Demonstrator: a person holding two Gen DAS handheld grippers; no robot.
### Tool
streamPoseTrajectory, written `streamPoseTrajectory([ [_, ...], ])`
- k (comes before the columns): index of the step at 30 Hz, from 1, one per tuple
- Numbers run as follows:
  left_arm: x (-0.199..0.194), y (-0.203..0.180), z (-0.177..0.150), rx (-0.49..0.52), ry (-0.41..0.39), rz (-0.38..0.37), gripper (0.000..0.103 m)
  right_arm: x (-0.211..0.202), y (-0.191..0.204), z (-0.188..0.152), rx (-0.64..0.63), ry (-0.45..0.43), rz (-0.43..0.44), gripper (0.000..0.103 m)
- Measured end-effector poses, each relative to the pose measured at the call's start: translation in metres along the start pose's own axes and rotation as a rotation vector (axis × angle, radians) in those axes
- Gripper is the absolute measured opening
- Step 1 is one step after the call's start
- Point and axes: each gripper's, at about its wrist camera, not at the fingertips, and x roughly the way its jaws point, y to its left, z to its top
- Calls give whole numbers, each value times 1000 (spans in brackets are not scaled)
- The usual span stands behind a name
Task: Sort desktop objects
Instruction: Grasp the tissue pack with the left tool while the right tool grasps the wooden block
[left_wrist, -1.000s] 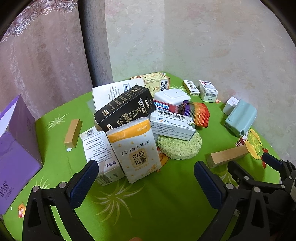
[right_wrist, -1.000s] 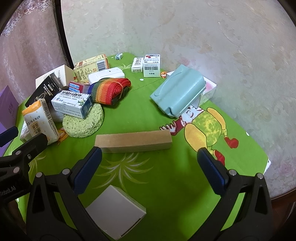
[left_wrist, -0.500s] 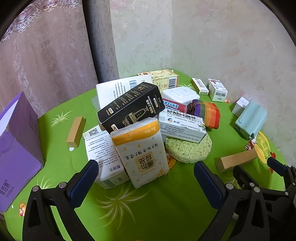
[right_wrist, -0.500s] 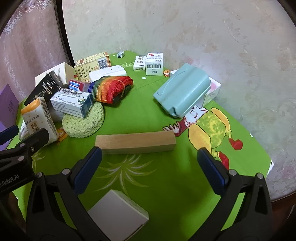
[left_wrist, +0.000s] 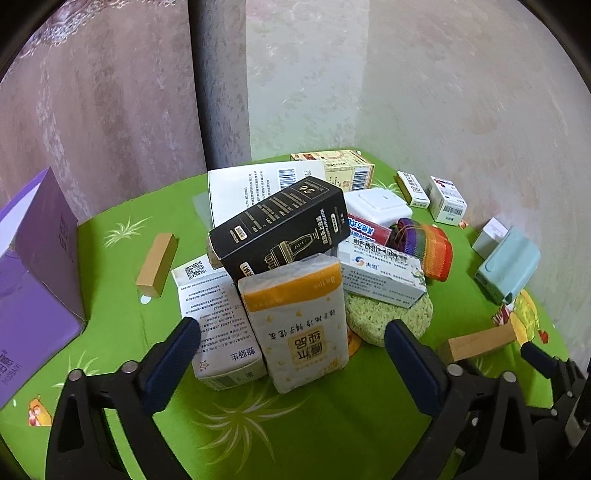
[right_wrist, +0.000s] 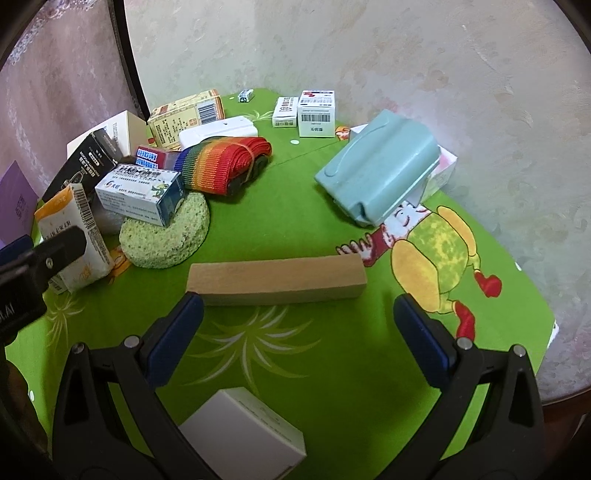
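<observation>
A green cartoon-print tablecloth (right_wrist: 295, 229) covers the table, with a pale patterned wall (right_wrist: 424, 55) at twelve o'clock behind it.

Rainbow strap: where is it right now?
Right wrist view, upper left: the rainbow strap lies on the green tablecloth behind the round sponge, in front of the flat white box.

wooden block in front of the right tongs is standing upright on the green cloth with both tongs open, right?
Not quite. The wooden block lies flat on its long side on the green cloth, crosswise ahead of the open right tongs, as the right wrist view shows. The left tongs are open too.
</observation>
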Motion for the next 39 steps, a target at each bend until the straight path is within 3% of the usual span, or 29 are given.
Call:
streamPoseTrajectory([
  [13, 12, -1, 4, -1, 31, 58, 90, 13, 7, 9, -11, 27, 22, 102],
  [18, 10, -3, 4, 20, 29, 83, 75, 16, 10, 9, -24, 36, 30, 102],
  [26, 7, -8, 5, 42, 28, 64, 60, 16, 10, 9, -35, 34, 28, 101],
  [39, -1, -9, 5, 30, 23, 33, 53, 8, 8, 5, -37, 23, 47, 101],
])
